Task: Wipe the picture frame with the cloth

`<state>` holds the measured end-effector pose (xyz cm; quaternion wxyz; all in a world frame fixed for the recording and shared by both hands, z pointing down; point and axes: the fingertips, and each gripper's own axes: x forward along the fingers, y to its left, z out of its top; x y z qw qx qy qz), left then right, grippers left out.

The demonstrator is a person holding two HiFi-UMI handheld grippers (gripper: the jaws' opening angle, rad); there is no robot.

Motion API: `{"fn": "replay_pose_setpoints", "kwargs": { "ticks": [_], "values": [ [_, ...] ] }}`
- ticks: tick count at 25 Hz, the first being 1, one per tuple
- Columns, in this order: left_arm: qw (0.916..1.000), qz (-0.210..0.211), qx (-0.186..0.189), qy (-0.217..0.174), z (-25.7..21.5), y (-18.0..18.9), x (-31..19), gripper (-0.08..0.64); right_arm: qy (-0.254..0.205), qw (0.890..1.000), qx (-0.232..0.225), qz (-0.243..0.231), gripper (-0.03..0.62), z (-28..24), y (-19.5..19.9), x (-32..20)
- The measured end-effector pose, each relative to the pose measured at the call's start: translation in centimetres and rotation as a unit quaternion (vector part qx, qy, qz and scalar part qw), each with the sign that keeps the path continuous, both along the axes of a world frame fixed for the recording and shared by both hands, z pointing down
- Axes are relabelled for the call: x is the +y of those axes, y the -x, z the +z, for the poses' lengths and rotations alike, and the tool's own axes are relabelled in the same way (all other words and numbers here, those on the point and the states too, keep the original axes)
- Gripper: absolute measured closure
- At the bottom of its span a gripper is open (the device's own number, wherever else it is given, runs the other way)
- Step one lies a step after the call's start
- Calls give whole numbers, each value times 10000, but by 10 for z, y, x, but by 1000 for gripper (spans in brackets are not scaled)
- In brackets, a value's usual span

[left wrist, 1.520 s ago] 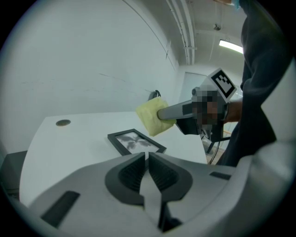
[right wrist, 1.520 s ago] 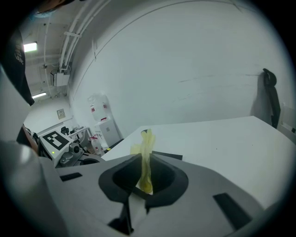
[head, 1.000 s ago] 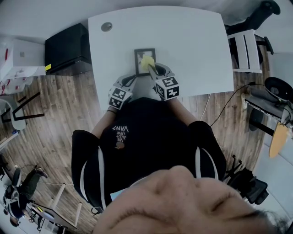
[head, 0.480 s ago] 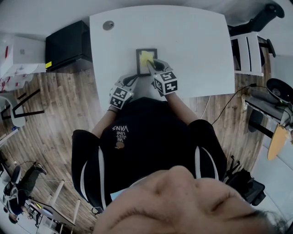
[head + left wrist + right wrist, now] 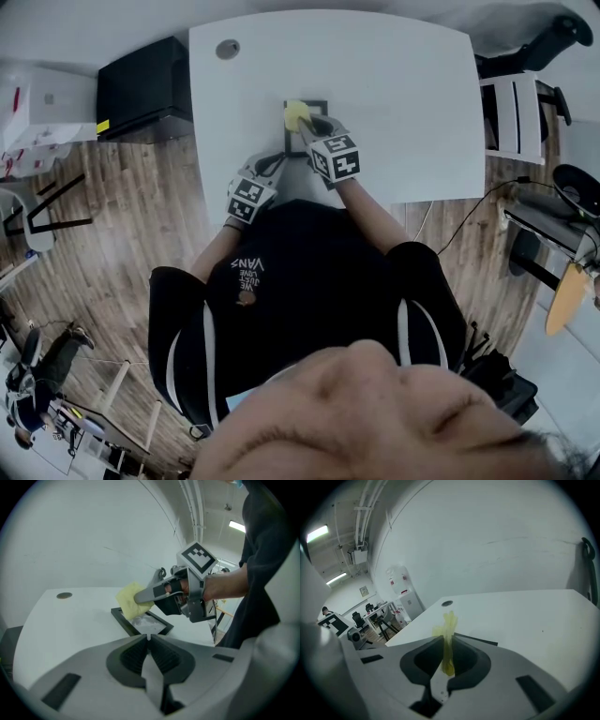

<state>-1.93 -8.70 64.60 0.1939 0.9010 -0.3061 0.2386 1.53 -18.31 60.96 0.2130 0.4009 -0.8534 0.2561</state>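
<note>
A small black picture frame (image 5: 311, 134) lies flat on the white table (image 5: 403, 84), close to the near edge. My right gripper (image 5: 307, 124) is shut on a yellow cloth (image 5: 296, 114), which rests on the frame's far left corner. In the right gripper view the cloth (image 5: 449, 639) stands pinched between the jaws, with a strip of the frame (image 5: 477, 641) just beyond. My left gripper (image 5: 274, 165) hovers at the table edge, left of the frame, shut and empty. From the left gripper view I see the frame (image 5: 140, 620), the cloth (image 5: 129, 601) and the right gripper (image 5: 145, 597) pressing it down.
A round cable hole (image 5: 227, 49) sits in the table's far left corner. A black cabinet (image 5: 141, 89) stands left of the table on the wood floor. A white chair (image 5: 516, 103) and cables are to the right.
My right gripper has slid the cloth from the middle of the frame toward its far left corner. The left gripper has barely moved.
</note>
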Motion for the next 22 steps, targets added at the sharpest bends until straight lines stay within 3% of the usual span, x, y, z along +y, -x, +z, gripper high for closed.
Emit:
{"fn": "replay_pose_setpoints", "kwargs": {
  "ticks": [22],
  "values": [
    [10000, -70, -21, -17, 1, 3, -2, 526, 400, 9977, 519, -168, 548, 28, 10, -12]
  ]
}}
